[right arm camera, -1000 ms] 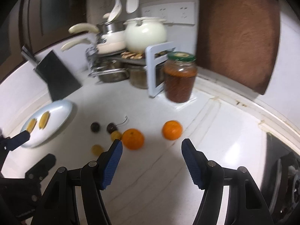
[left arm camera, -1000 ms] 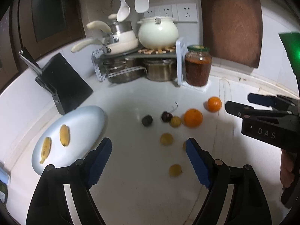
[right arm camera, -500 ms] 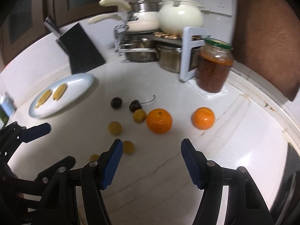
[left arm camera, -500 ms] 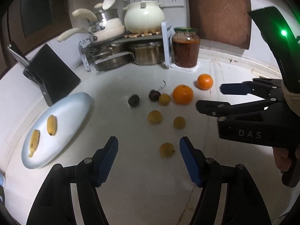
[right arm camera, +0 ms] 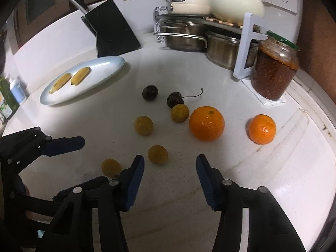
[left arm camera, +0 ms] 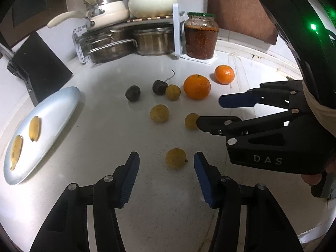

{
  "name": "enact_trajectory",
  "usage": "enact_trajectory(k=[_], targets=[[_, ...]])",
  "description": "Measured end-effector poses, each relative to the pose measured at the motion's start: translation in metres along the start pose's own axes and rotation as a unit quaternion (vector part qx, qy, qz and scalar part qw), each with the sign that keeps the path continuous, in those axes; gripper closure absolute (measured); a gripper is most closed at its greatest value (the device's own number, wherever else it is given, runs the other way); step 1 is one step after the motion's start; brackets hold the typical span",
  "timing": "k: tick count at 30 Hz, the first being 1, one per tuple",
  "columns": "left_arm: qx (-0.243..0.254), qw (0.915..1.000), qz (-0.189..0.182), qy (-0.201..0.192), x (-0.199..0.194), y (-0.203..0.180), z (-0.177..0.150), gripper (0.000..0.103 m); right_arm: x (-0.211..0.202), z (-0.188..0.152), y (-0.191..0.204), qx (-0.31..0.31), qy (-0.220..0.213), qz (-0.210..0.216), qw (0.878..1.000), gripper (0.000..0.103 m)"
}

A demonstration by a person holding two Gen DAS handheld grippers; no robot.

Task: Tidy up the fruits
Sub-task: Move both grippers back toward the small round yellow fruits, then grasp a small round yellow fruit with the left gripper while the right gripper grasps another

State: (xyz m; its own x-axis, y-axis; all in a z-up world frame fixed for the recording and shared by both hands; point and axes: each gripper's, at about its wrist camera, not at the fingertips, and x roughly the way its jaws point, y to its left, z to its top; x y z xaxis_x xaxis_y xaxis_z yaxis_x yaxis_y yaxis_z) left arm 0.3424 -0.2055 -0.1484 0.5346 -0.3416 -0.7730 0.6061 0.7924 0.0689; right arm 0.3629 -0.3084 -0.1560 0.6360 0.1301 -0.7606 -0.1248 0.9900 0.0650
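Two grippers have dropped toward the worktop [left arm camera: 94, 126], jaws narrowing: the left gripper [left arm camera: 166, 175] now brackets, without touching, the nearest yellow fruit [left arm camera: 176, 159]; the right gripper [right arm camera: 170, 177] nears another yellow fruit [right arm camera: 158, 154] (nothing gripped yet).

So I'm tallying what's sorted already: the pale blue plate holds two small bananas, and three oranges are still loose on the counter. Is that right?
Not quite. The pale blue plate does hold two small bananas, but only two oranges lie loose on the counter: a larger one and a smaller one to its right. The right wrist view shows both clearly.
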Motion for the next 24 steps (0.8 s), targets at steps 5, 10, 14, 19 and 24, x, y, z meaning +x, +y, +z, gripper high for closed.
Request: enact_trajectory(k=[5, 10, 14, 19, 24], targets=[[0.0, 0.9999, -0.01, 0.011, 0.008, -0.002, 0.0, 0.056, 0.008, 0.0, 0.0, -0.011, 0.006, 0.014, 1.0, 0.057], [-0.012, 0.9995, -0.019, 0.023, 0.016, 0.001, 0.002, 0.058, 0.015, 0.0, -0.003, -0.009, 0.012, 0.027, 1.0, 0.061], [-0.015, 0.9992, -0.026, 0.026, 0.02, 0.001, 0.002, 0.064, 0.018, 0.002, -0.002, -0.013, 0.011, 0.038, 0.999, 0.064], [-0.026, 0.9987, -0.031, 0.032, 0.025, 0.003, 0.002, 0.074, 0.025, 0.004, -0.001, -0.013, 0.014, 0.045, 0.999, 0.072], [-0.032, 0.9984, -0.036, 0.03, 0.024, 0.005, 0.002, 0.078, 0.027, 0.004, 0.0, -0.012, 0.015, 0.051, 0.999, 0.078]])
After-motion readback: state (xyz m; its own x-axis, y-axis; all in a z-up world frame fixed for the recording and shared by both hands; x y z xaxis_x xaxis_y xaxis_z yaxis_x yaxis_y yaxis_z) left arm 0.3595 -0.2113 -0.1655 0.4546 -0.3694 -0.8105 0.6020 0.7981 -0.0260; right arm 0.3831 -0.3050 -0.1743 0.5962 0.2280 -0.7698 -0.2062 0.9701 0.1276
